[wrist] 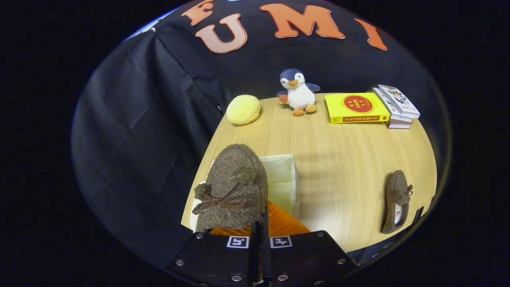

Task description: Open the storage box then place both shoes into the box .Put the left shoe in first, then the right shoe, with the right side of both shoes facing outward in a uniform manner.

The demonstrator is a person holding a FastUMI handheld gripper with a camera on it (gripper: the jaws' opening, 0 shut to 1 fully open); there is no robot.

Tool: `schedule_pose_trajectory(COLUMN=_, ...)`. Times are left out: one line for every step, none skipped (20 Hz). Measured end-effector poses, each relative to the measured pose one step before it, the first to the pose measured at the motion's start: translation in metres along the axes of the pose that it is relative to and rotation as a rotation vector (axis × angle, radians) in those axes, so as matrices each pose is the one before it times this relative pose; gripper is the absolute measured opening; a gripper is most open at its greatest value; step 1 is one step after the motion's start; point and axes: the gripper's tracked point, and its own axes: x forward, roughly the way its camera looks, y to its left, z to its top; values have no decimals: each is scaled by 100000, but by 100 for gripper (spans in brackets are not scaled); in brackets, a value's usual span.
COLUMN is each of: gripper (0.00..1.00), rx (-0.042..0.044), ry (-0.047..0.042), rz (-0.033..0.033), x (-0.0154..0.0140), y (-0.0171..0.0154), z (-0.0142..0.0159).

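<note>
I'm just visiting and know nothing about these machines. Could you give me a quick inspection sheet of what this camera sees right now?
Surface: light wooden table.
Job's things: brown fuzzy shoe with a bow, held up over the open white storage box; orange lid hangs toward the gripper. Second brown shoe lies on the table, off to the side of the box.
Clutter: yellow round plush, penguin toy, yellow book, small stack of books, all beyond the box.
Gripper: gripper fingers close together, seemingly pinching the held shoe's rear edge.
Cables: nothing seen.
Surroundings: black cloth wall.
</note>
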Motion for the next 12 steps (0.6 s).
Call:
schedule_pose_trajectory(gripper=5, rx=90, ry=3342, rz=-1667, x=1104, y=503, z=-784)
schedule_pose_trajectory(gripper=5, rx=928, ry=3391, rz=-1517, x=1095, y=542, z=-841)
schedule_pose_trajectory(gripper=5, rx=990, ry=3259, rz=-1614, x=1023, y=372, z=-635)
schedule_pose_trajectory(gripper=5, rx=763, ry=2528, rz=-1646, x=999, y=166, z=-539)
schedule_pose_trajectory(gripper=6, rx=-92, ry=1632, rz=-1540, x=928, y=229, z=-331)
schedule_pose_trajectory(gripper=6, rx=-537, ry=1762, rz=-1316, x=919, y=202, z=-366)
schedule_pose_trajectory(gripper=7, rx=-707, ry=1729, rz=-930, x=846, y=235, z=-369)
schedule_pose_trajectory(gripper=8, rx=17, ry=2361, rz=-841, x=865, y=285, z=-592)
schedule_pose_trajectory(gripper=9, rx=753, ry=2623, rz=-319, x=652, y=245, z=-628)
schedule_pose_trajectory(gripper=10, rx=1295, ry=2926, rz=926, x=421, y=461, z=-702)
schedule_pose_trajectory(gripper=13, rx=799, ry=2782, rz=3232, x=113, y=842, z=-674)
schedule_pose_trajectory(gripper=15, rx=-317, ry=2032, rz=4525, x=-114, y=748, z=-507)
